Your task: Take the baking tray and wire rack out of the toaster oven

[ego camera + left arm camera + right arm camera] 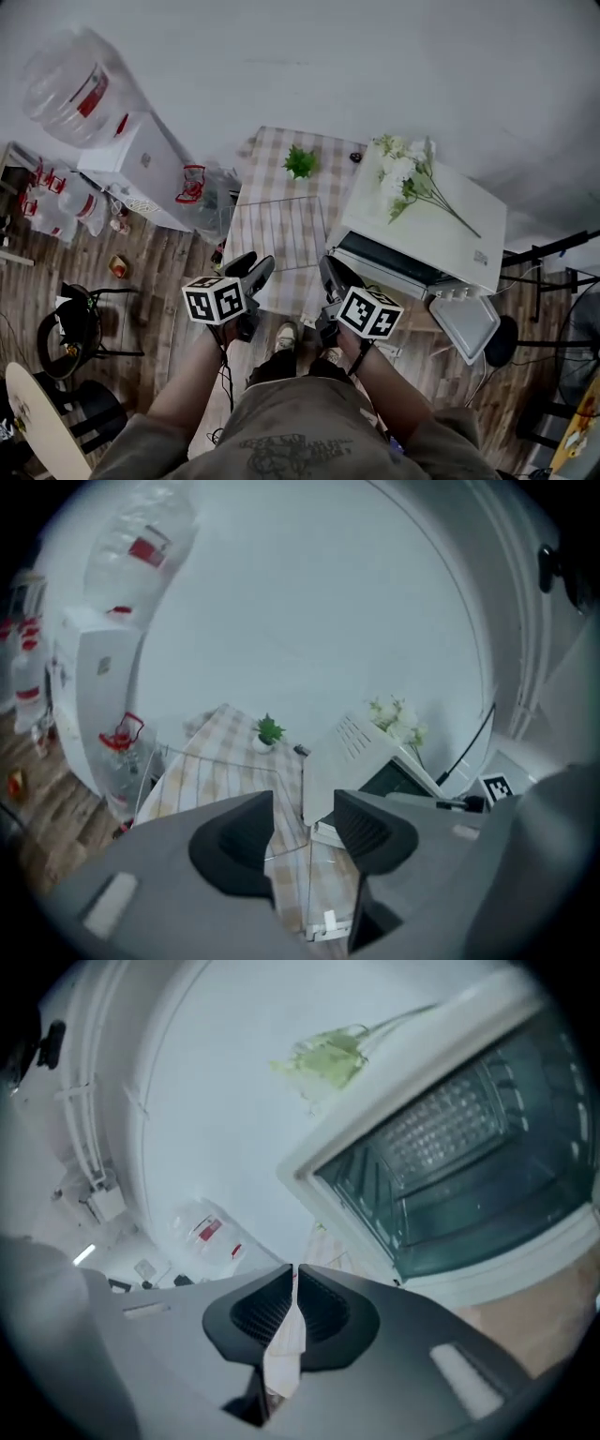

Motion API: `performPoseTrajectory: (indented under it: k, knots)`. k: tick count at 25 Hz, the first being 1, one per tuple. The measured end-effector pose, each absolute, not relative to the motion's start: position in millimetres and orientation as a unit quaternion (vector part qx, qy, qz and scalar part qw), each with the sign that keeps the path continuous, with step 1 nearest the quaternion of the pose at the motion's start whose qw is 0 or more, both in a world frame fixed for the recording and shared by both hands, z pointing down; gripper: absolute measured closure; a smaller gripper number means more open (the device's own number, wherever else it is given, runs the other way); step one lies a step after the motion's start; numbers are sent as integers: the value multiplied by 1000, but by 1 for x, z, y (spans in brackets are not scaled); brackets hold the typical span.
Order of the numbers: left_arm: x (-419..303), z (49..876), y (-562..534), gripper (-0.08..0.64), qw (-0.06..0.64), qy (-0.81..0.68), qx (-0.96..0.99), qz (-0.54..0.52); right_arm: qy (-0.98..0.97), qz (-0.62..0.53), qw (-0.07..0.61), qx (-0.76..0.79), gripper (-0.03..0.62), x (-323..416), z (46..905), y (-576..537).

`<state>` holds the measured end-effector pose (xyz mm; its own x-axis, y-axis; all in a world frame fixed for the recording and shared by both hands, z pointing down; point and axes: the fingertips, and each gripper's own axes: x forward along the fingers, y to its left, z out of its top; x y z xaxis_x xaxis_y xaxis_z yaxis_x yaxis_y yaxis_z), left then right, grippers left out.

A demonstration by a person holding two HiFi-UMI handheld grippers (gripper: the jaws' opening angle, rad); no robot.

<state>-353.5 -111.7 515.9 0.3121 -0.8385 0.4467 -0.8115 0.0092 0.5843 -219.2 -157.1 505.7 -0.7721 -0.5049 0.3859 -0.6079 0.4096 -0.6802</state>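
Since wire rack point(278, 230) and baking tray point(464, 325) appear out of the open toaster oven point(427, 220), I log: rack flat on the checked table point(272, 150) to its left, tray at its near right, left gripper point(305, 808) released and empty, right gripper point(292, 1283) clenched on nothing, both held clear.

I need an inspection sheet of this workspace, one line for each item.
Surface: table with checked cloth.
Job's things: wire rack flat on the table; grey baking tray right of the toaster oven, door open.
Clutter: small plant; white flowers on the oven.
Grippers: left gripper open, empty; right gripper shut, empty.
Cables: black cable behind the oven.
Surroundings: water dispenser, wooden floor.
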Motion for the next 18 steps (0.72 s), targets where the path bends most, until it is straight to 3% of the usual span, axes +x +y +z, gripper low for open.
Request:
performPoseTrajectory:
  k: [8,11,18]
  knots:
    - [-300,440,-127,388,269,-552,788,38,-892,272,50,357,565,-166,431,-150]
    - [-278,413,-132,451,220,-544,808,50,-901,205,51,378,568,-140,402,-148]
    - [-231,352,-138,484,133,-520,842,50,-897,145,23,417,568,-78,339,-142]
